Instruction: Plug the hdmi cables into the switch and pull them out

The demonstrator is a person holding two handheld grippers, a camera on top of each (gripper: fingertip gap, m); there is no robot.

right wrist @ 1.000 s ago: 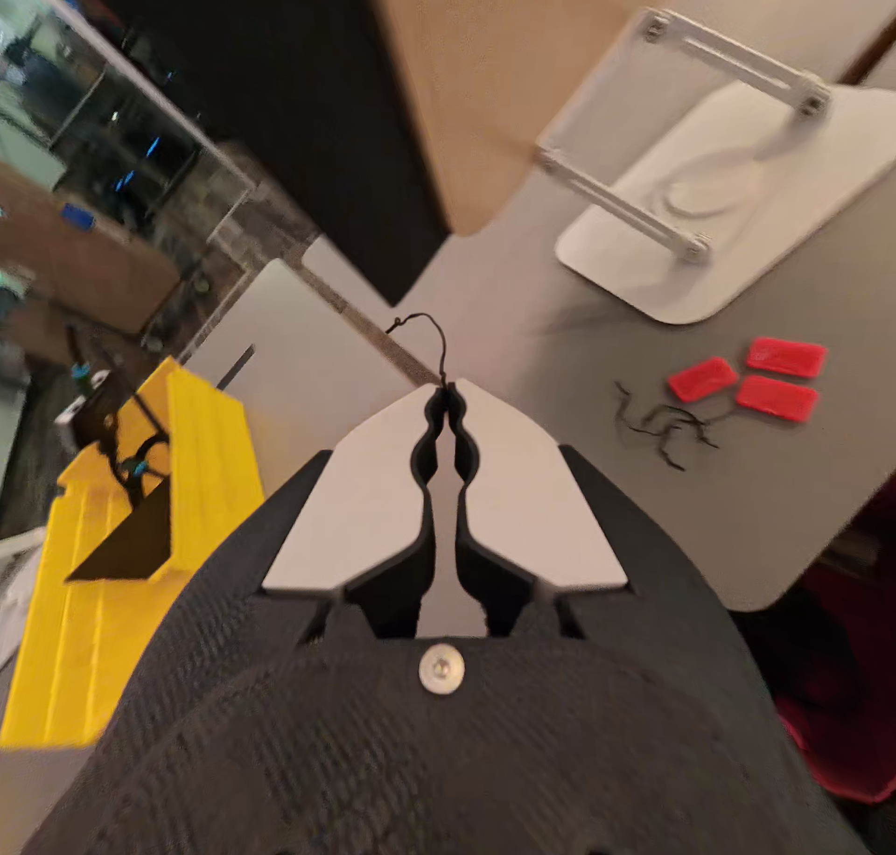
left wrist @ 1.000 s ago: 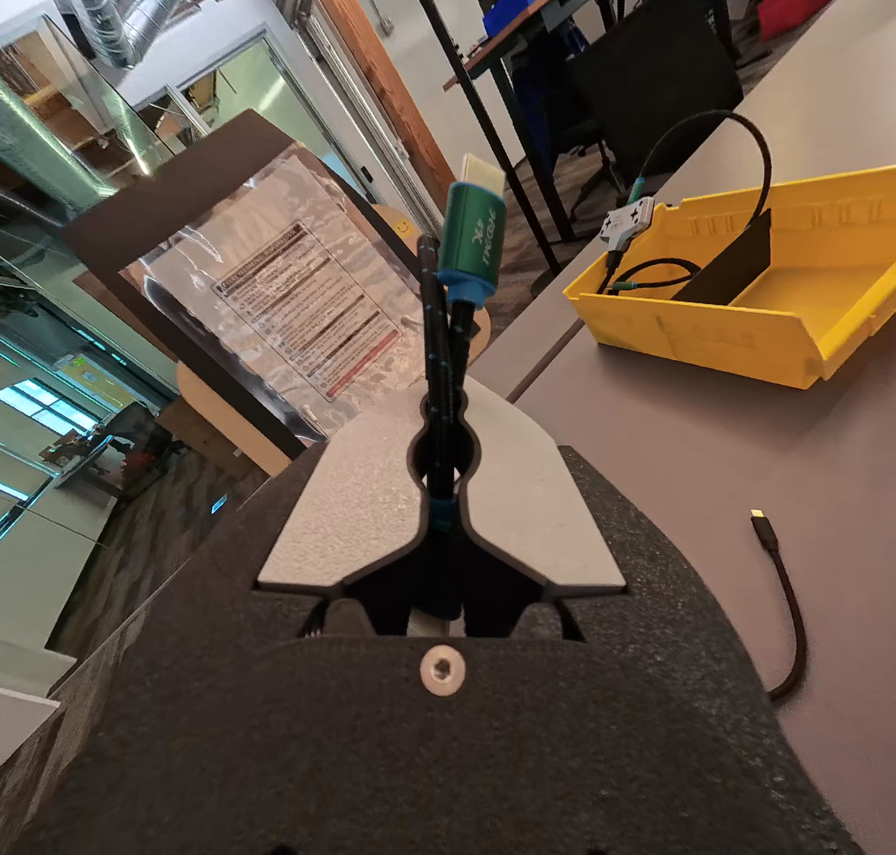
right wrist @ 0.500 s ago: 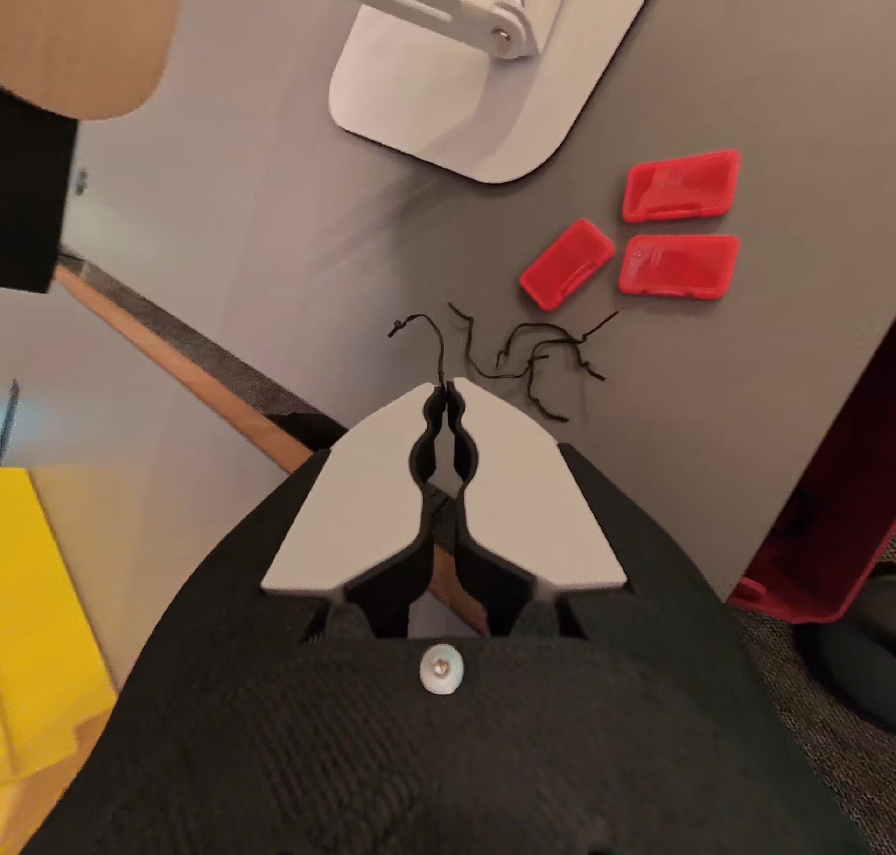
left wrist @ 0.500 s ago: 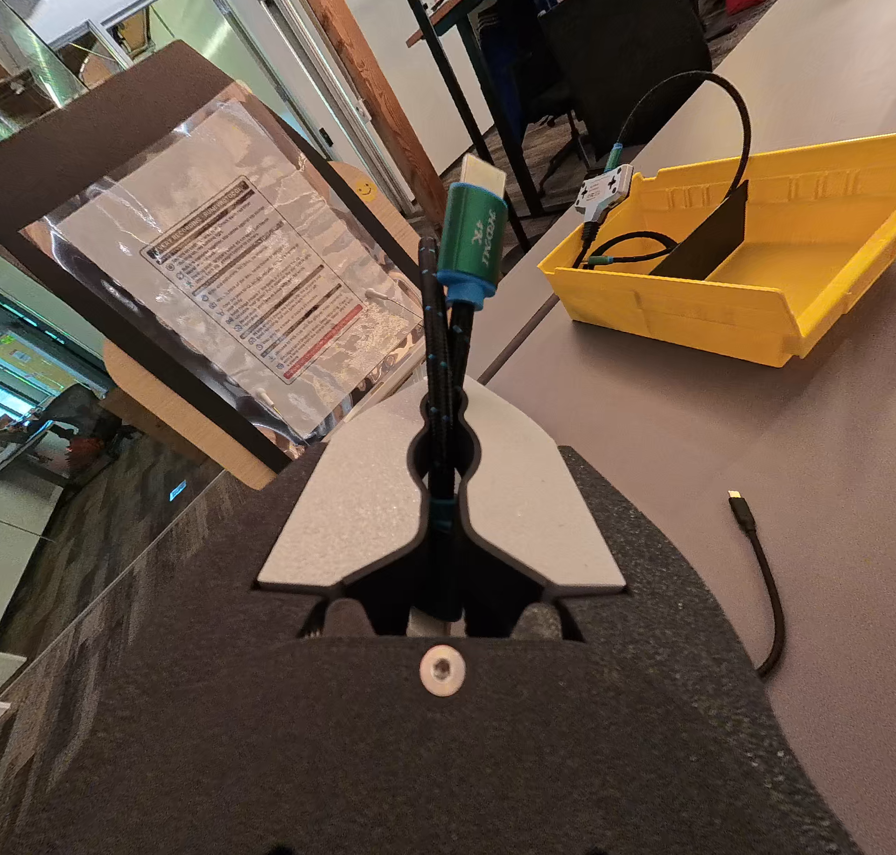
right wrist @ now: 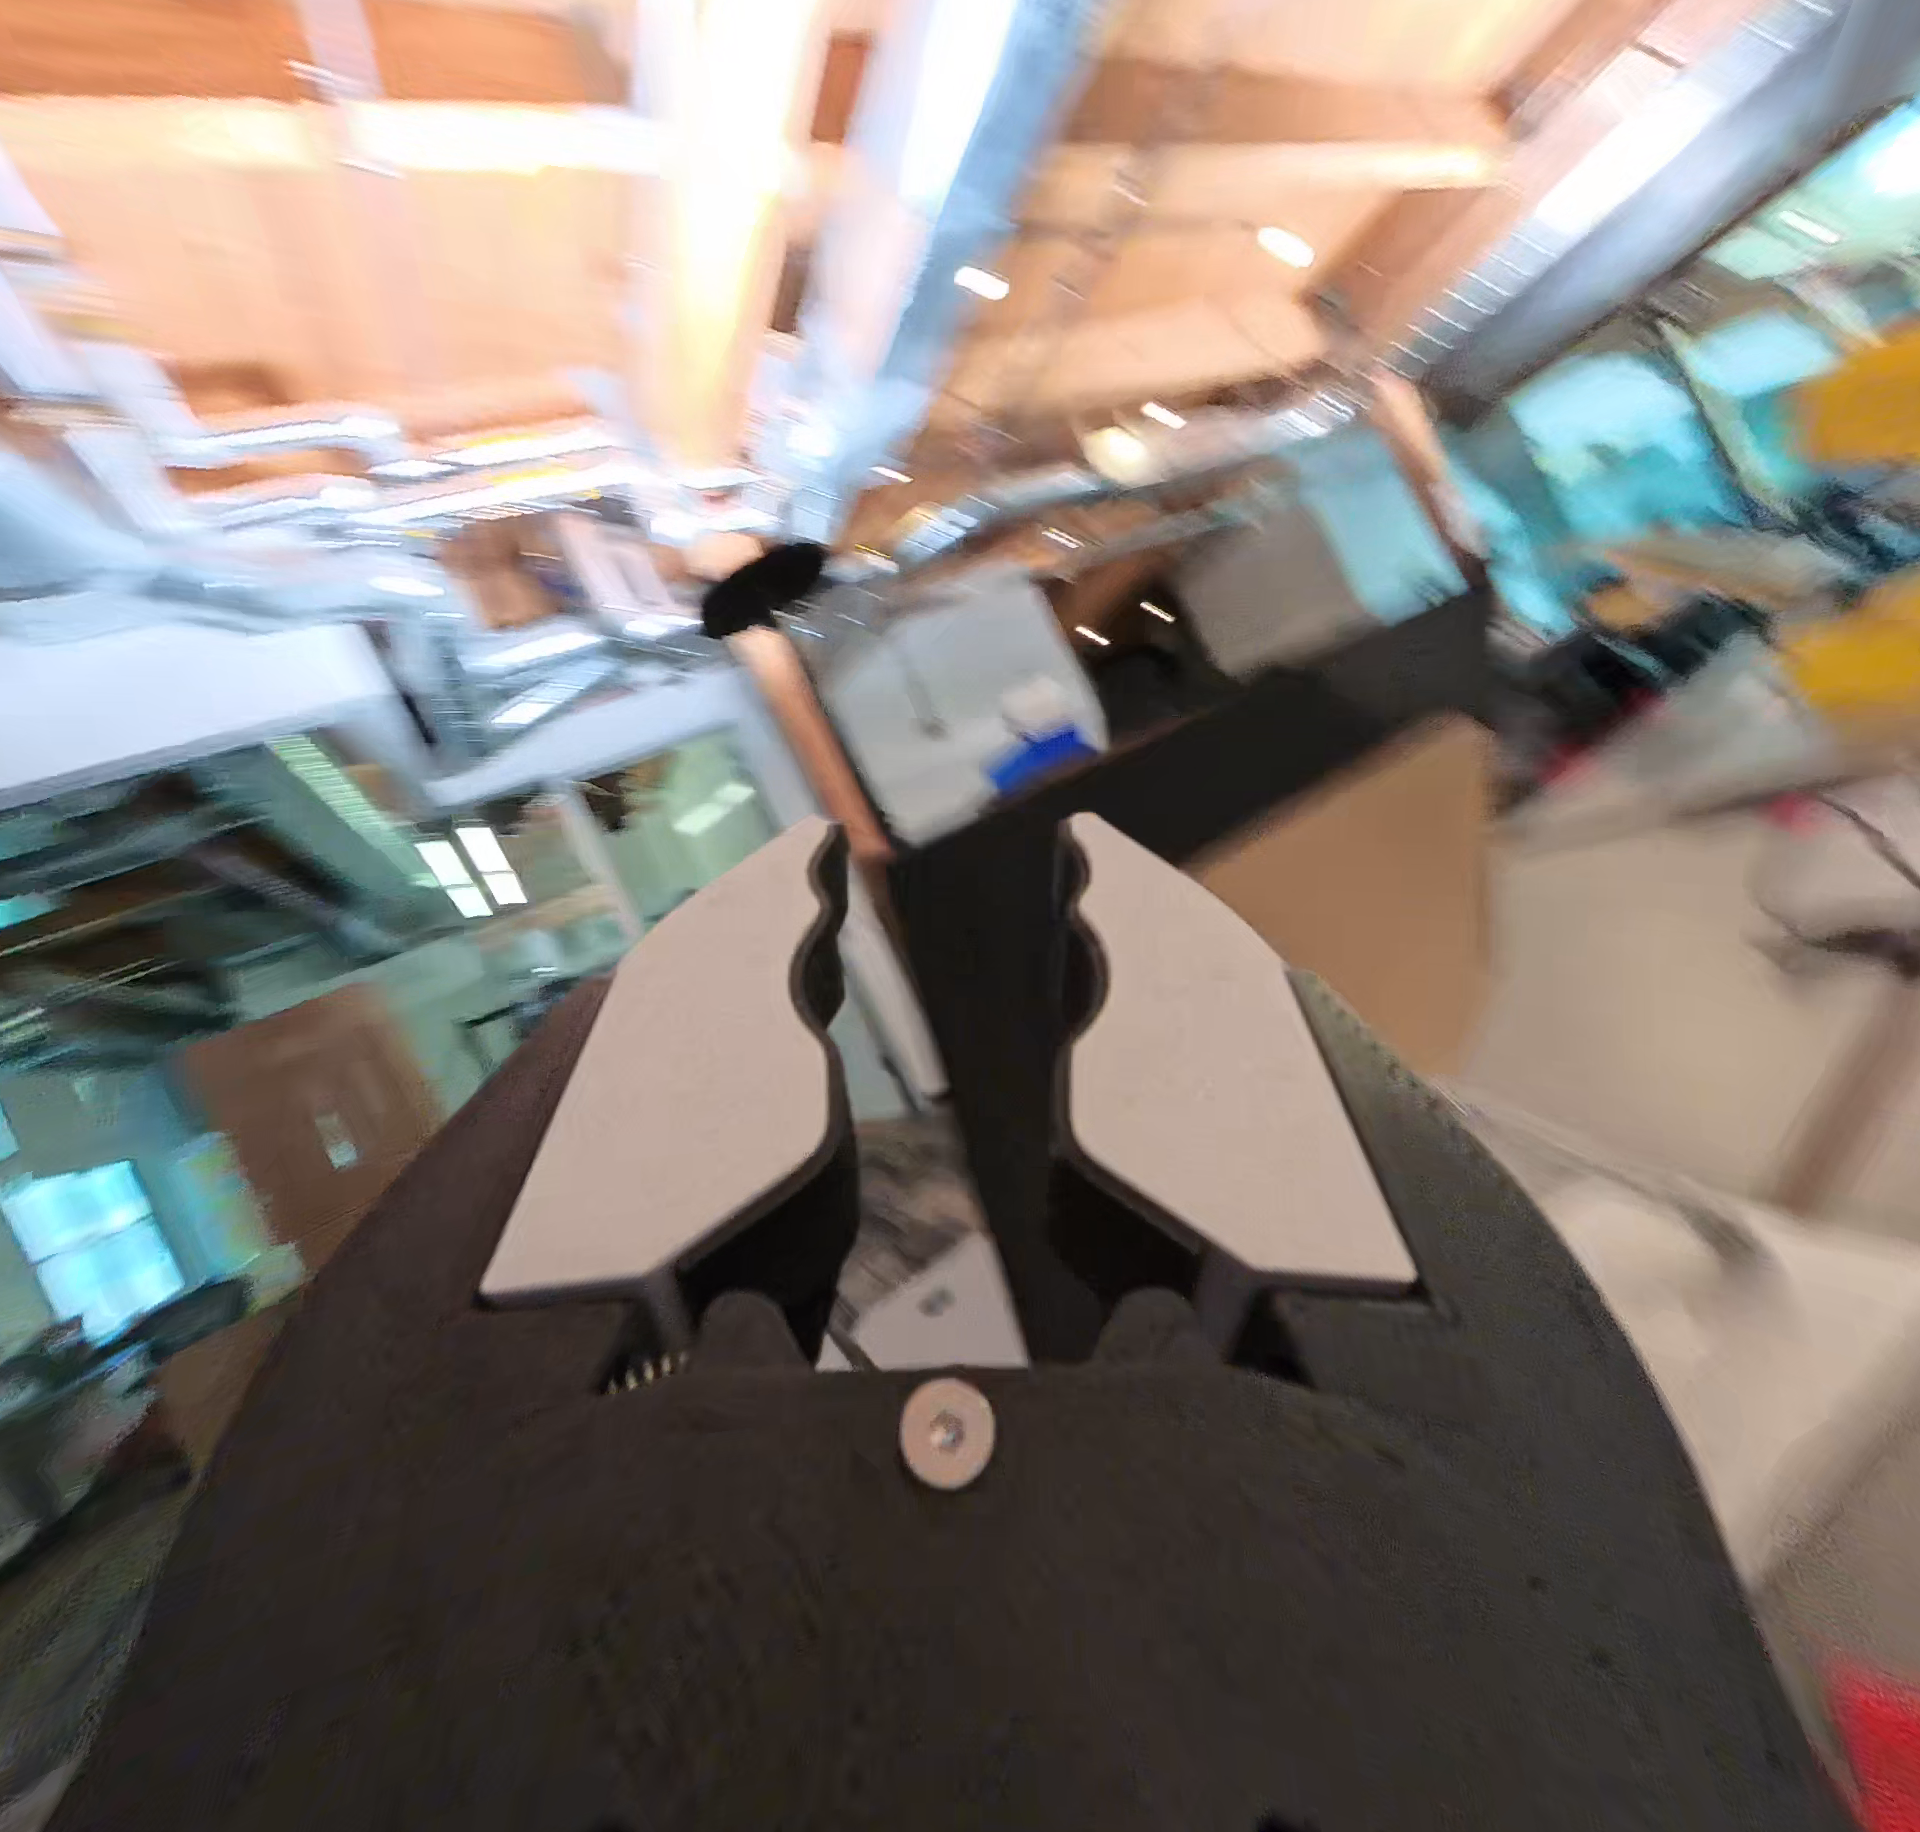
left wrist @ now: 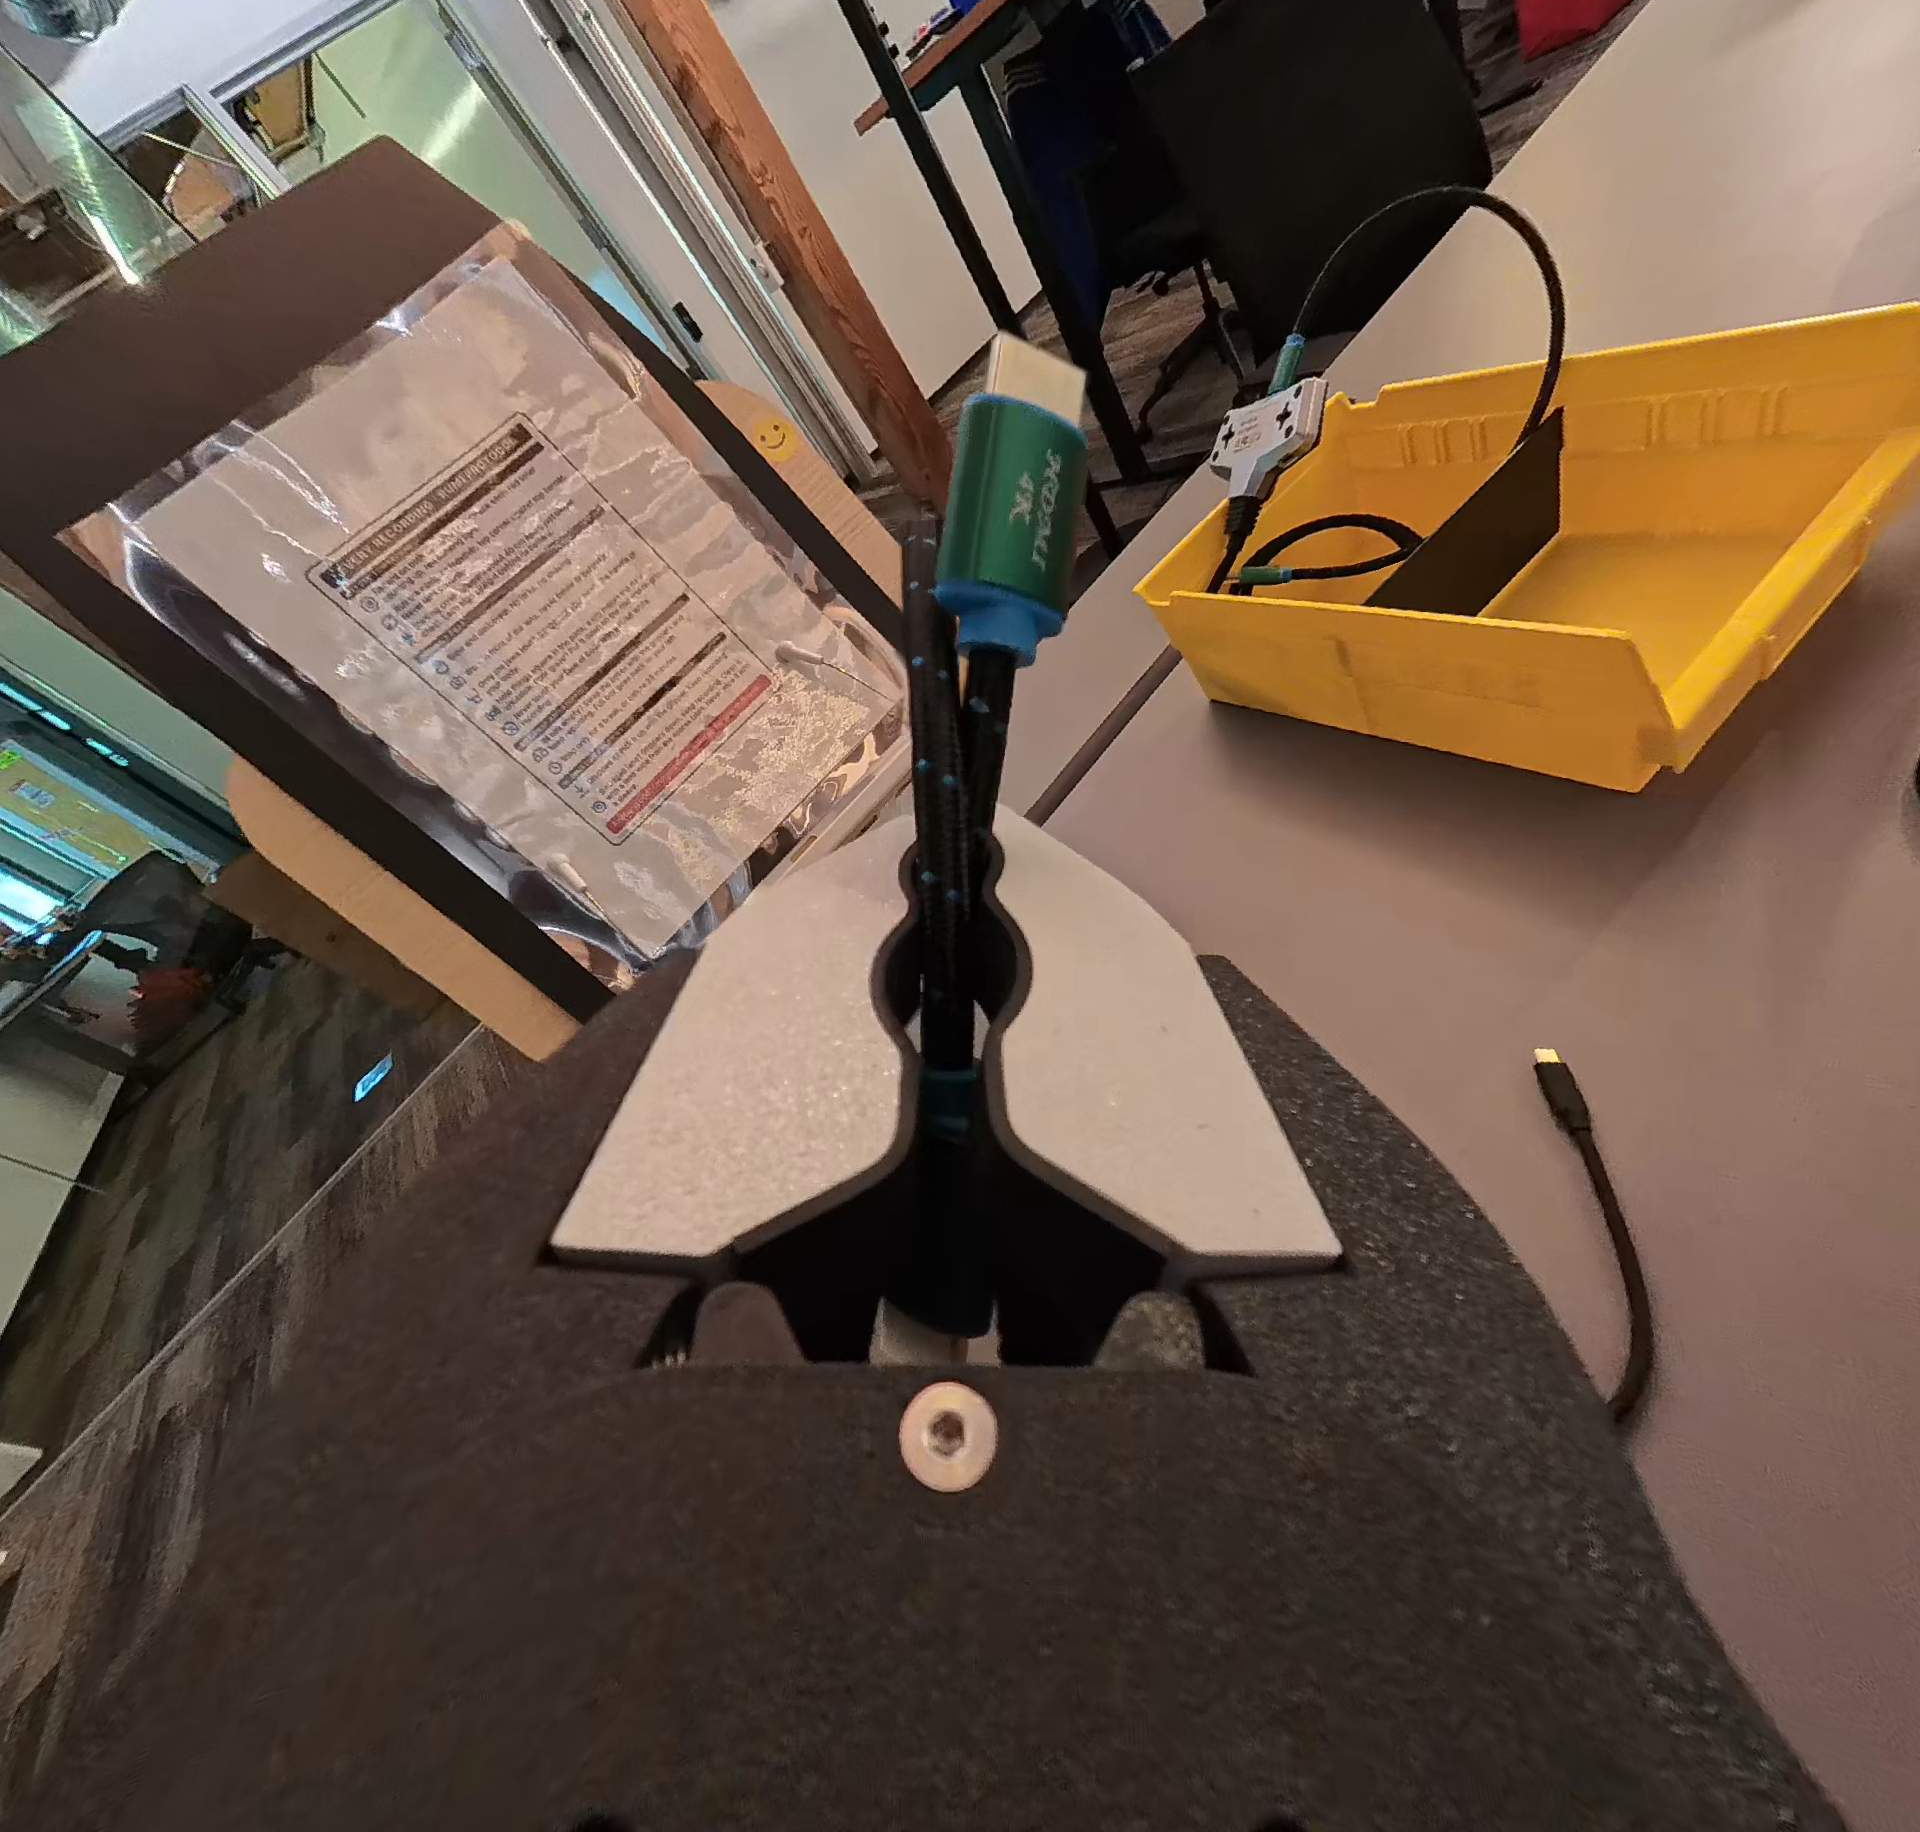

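Where table ends, yellow bin (left wrist: 1558, 681).

Left gripper (left wrist: 951, 873): fingers closed tight, clamping, tilted upward. Right gripper (right wrist: 951, 837): fingers apart, nothing between, angled up; view blurred.

Bare grey tabletop (left wrist: 1351, 909) is left passable between the yellow bin (left wrist: 1475, 681) and the loose black cable (left wrist: 1600, 1221); leftward passage is blocked by the dark board (left wrist: 312, 255).
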